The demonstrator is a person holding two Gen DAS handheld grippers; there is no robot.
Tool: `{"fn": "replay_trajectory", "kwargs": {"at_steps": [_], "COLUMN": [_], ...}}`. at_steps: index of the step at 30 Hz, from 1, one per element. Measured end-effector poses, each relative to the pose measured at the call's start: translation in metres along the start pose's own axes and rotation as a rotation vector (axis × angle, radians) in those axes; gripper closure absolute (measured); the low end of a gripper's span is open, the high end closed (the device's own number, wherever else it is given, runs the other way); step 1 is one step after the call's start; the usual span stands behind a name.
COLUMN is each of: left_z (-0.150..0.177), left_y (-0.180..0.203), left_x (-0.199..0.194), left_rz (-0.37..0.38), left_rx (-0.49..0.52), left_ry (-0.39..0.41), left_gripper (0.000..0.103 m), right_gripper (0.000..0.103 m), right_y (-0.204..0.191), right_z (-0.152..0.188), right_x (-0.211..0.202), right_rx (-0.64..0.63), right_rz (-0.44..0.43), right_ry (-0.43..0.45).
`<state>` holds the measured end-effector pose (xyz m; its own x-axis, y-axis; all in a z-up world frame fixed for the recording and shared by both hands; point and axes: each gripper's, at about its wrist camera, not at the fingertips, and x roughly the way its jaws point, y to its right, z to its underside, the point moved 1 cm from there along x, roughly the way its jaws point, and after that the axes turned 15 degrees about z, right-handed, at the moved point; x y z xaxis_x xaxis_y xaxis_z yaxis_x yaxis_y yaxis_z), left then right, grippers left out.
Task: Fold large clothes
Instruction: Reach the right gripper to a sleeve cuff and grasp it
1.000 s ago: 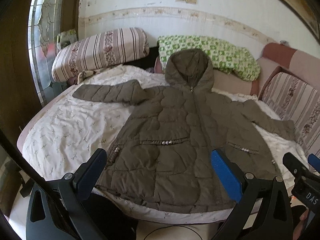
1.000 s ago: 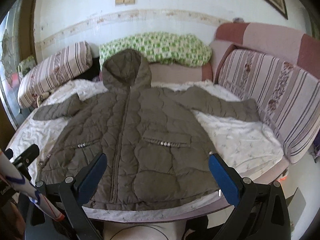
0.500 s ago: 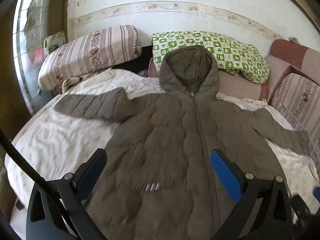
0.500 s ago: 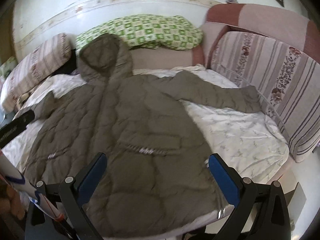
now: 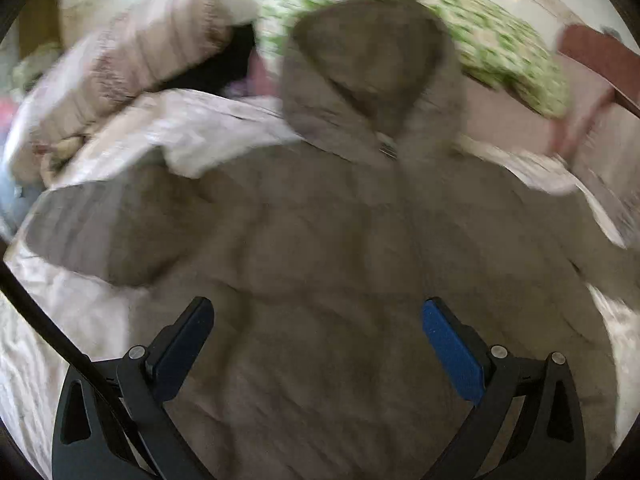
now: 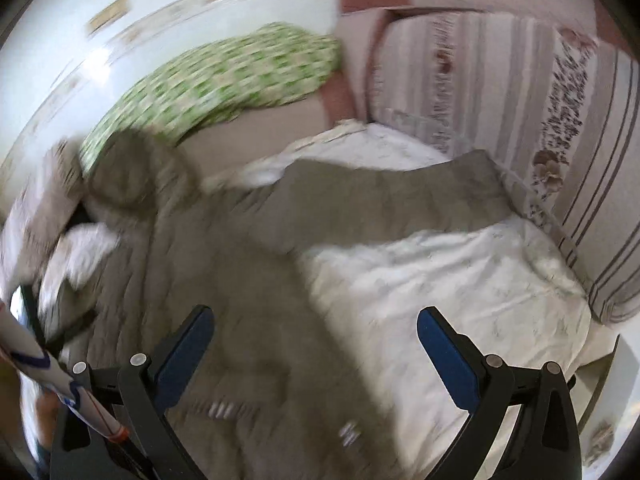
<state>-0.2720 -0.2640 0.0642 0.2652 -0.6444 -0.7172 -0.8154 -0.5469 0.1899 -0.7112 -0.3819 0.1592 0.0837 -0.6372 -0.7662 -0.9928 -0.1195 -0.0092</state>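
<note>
An olive-brown quilted hooded coat (image 5: 340, 248) lies spread face up on the white bedsheet (image 5: 80, 320). Its hood (image 5: 372, 64) points to the pillows and its sleeves reach out to both sides. My left gripper (image 5: 318, 340) is open and empty, low over the coat's chest. In the right wrist view the coat (image 6: 240, 300) fills the left half, and its right sleeve (image 6: 384, 200) lies across the sheet (image 6: 460, 288). My right gripper (image 6: 314, 344) is open and empty, over the coat's right edge. Both views are blurred.
A green checked pillow (image 5: 500, 28) and a striped bolster (image 5: 132, 64) lie at the head of the bed. A striped cushion (image 6: 560, 132) lines the right side. A white pole with red and blue marks (image 6: 60, 392) stands at the right wrist view's lower left.
Both grippers have moved forward and down over the bed, so the coat looms much larger. The right gripper has also swung to the right, toward the right sleeve. Both stay open.
</note>
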Motion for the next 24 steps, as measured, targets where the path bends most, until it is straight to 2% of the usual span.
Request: {"fn": "replay_trajectory", "kwargs": {"at_steps": [2,5,8,13,15,19,21,24], "left_z": [-0.001,-0.001,0.0,0.004,0.004,0.003,0.004,0.004], "left_y": [-0.017,-0.027,-0.023,-0.016,-0.015,-0.012,-0.012,-0.01], "left_x": [0.006,0.008,0.005,0.006,0.009,0.01,0.011,0.013], "left_rz": [-0.052,-0.025,-0.031,-0.03,-0.031,-0.025,-0.022,-0.024], "left_rx": [-0.033,-0.081,-0.058,-0.031,-0.025,-0.017,-0.016,-0.008], "left_ry": [-0.017,-0.031,-0.018,-0.018,-0.018,-0.008,-0.003,0.004], "left_gripper": [0.0,0.0,0.0,0.0,0.0,0.0,0.0,0.0], "right_gripper": [0.0,0.003,0.004,0.009,0.018,0.023,0.032,0.039], "right_y": [0.022,0.066,0.1,0.133,0.142,0.163,0.17,0.175], "right_z": [-0.024,-0.057,-0.074,-0.083,-0.083,-0.079,-0.077,-0.076], "right_x": [0.021,0.066,0.104,0.142,0.152,0.171,0.18,0.193], "right_rx": [0.053,0.172,0.28,0.347,0.361,0.408,0.425,0.438], "right_rz": [0.017,0.045,0.061,0.119,0.132,0.156,0.148,0.147], "right_ry": [-0.015,-0.082,-0.149,-0.178,-0.178,-0.179,-0.179,-0.188]}}
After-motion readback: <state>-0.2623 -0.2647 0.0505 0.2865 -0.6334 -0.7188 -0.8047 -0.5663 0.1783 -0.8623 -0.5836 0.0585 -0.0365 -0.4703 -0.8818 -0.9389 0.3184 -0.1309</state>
